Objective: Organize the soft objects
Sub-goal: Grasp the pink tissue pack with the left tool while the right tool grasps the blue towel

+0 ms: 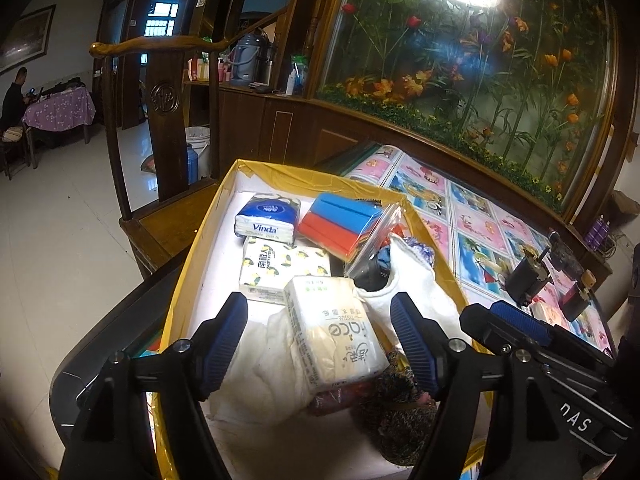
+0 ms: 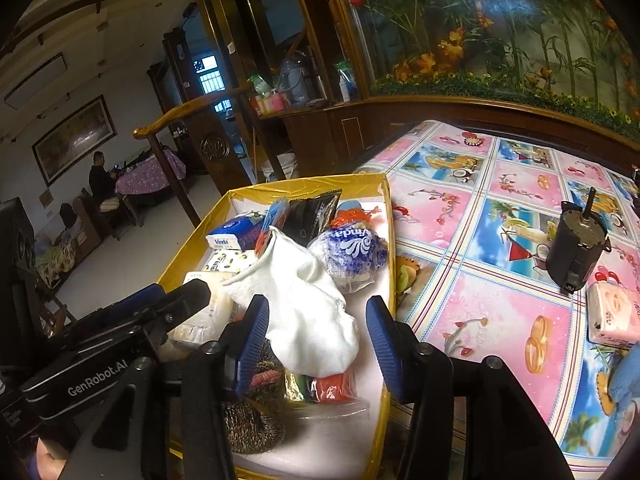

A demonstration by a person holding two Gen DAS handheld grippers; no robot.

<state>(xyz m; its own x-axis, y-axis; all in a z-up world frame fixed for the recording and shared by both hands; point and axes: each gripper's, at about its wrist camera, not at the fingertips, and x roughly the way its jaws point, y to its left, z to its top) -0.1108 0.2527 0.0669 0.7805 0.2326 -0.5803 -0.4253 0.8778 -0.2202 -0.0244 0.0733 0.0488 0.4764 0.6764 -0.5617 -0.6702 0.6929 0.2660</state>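
The table (image 2: 480,264), under a pink and blue patterned cloth, fills the right of both views. On its left end sits the yellow-rimmed box (image 1: 304,178) with a white floor, holding most of the soft things. A wooden chair (image 1: 160,128) stands just beyond the box.

Inside the box, a white cloth (image 2: 308,312) lies draped over the middle. Beside it, toward the far right corner, is a crumpled Vinda wrapper (image 2: 352,252), blue and white. A white towel (image 1: 264,364) lies flat at the near left, and on it rests a tilted tissue pack (image 1: 336,344). Behind that sit a lemon-print pack (image 1: 280,268) and a blue Vinda pack (image 1: 266,220), touching each other. A bag of sponges (image 1: 340,224), red and blue, leans at the far side. A dark knit piece (image 2: 256,420) lies at the near edge.

On the cloth, well apart from the box, stand a black motor (image 2: 576,248) and just beside it a pink pack (image 2: 616,316).

The left gripper (image 1: 320,344) hangs over the box with its jaws wide, the tissue pack between them but not clamped. The right gripper (image 2: 316,340) is likewise spread wide above the white cloth, gripping nothing.
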